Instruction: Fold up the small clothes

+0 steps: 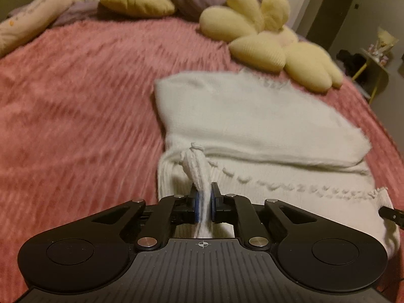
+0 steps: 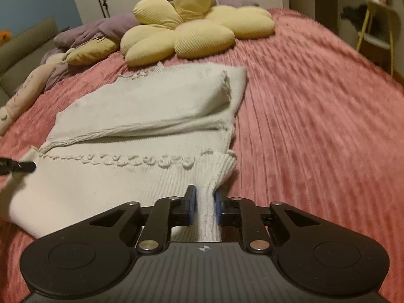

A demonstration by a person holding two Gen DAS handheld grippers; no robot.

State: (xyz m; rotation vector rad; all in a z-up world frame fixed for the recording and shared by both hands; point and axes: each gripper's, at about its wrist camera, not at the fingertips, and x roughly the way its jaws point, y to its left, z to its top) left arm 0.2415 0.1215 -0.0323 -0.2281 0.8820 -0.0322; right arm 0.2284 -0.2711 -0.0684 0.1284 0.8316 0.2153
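A white knitted sweater [image 1: 252, 116] lies on the pink bedspread [image 1: 75, 101], with a sleeve folded across its body. My left gripper [image 1: 204, 192] is shut on the ribbed hem at the sweater's near left corner. In the right wrist view the same sweater [image 2: 141, 106] lies ahead and to the left. My right gripper [image 2: 205, 193] is shut on the ribbed hem at the near right corner. The near edge of the sweater is lifted off the bed between both grippers. The tip of the other gripper shows at each view's edge [image 1: 390, 213] [image 2: 22, 165].
A yellow flower-shaped cushion [image 1: 265, 35] [image 2: 192, 25] lies just beyond the sweater. A yellow pillow [image 1: 136, 2], a purple duvet [image 2: 101, 30] and a long cream plush [image 1: 32, 17] lie at the head of the bed. A small yellow side table [image 2: 373, 20] stands right of the bed.
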